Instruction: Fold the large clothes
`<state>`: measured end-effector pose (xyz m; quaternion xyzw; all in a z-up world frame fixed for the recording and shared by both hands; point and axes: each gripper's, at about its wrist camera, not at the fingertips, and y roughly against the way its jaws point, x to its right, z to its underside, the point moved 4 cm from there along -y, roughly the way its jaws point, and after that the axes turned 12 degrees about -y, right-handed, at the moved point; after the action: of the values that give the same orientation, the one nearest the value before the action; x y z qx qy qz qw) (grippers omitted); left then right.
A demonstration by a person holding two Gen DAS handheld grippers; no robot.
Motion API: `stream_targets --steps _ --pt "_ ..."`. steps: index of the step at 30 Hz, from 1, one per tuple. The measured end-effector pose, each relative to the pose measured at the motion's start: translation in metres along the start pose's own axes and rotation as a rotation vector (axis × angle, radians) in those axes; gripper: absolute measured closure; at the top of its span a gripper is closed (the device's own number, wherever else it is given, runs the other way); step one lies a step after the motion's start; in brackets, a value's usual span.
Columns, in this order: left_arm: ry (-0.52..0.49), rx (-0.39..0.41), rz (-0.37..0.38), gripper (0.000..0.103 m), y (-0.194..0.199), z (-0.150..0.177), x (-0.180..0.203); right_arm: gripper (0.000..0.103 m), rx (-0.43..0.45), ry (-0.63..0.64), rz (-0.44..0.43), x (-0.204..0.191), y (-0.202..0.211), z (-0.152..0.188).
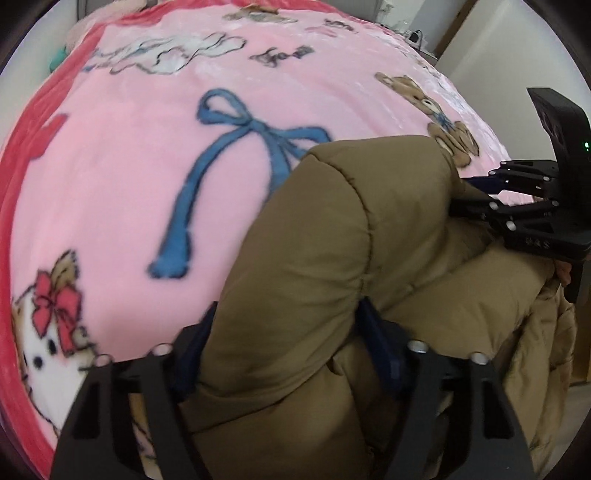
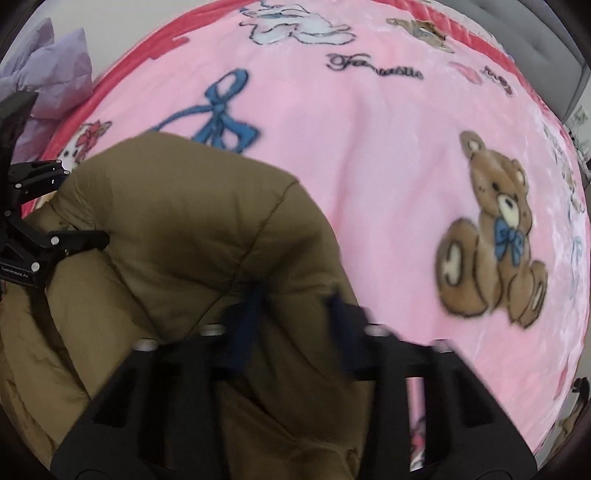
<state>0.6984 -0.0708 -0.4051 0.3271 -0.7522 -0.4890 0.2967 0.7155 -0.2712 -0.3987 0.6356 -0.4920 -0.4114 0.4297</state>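
A bulky olive-brown padded jacket (image 1: pixel 332 229) lies bunched on a pink cartoon blanket (image 1: pixel 129 155). My left gripper (image 1: pixel 284 332) is shut on a thick fold of the jacket, with one blue pad on each side of it. My right gripper (image 2: pixel 295 306) is shut on another fold of the jacket (image 2: pixel 184 221). In the left wrist view the right gripper (image 1: pixel 476 192) comes in from the right and its fingers bite into the jacket. In the right wrist view the left gripper (image 2: pixel 88 236) shows at the left edge, against the jacket.
The blanket (image 2: pixel 388 155) covers a bed, with a teddy bear print (image 2: pixel 495 229) to the right and a blue bow print (image 1: pixel 236 147) beyond the jacket. A lilac pillow (image 2: pixel 55 74) lies at the far left. A white wall and a wooden door frame (image 1: pixel 454 26) stand beyond the bed.
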Motion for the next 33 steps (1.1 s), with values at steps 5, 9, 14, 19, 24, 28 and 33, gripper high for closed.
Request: stream_targets --steps 5,9,14,19,24,28,33 --pt "-0.046 -0.004 -0.057 0.062 0.007 -0.004 0.013 0.09 0.051 0.0 0.018 -0.005 0.005 0.011" --pt "-0.044 -0.001 -0.104 0.071 0.021 -0.012 0.019 0.095 0.101 -0.013 0.031 -0.009 0.025 0.011" --pt "-0.052 0.205 -0.117 0.074 0.081 -0.004 0.03 0.096 0.262 -0.04 0.015 -0.014 0.084 0.014" --pt "-0.081 0.389 -0.119 0.077 0.154 0.029 0.06 0.097 0.459 0.013 -0.008 -0.037 0.168 0.056" --pt "-0.148 0.484 -0.137 0.078 0.212 0.082 0.109 0.097 0.587 0.035 -0.001 -0.059 0.233 0.123" --pt "-0.167 0.507 -0.125 0.079 0.234 0.127 0.146 0.097 0.65 0.042 -0.009 -0.071 0.264 0.188" --pt "-0.18 0.506 -0.137 0.079 0.237 0.179 0.184 0.097 0.71 0.094 0.057 -0.089 0.275 0.262"
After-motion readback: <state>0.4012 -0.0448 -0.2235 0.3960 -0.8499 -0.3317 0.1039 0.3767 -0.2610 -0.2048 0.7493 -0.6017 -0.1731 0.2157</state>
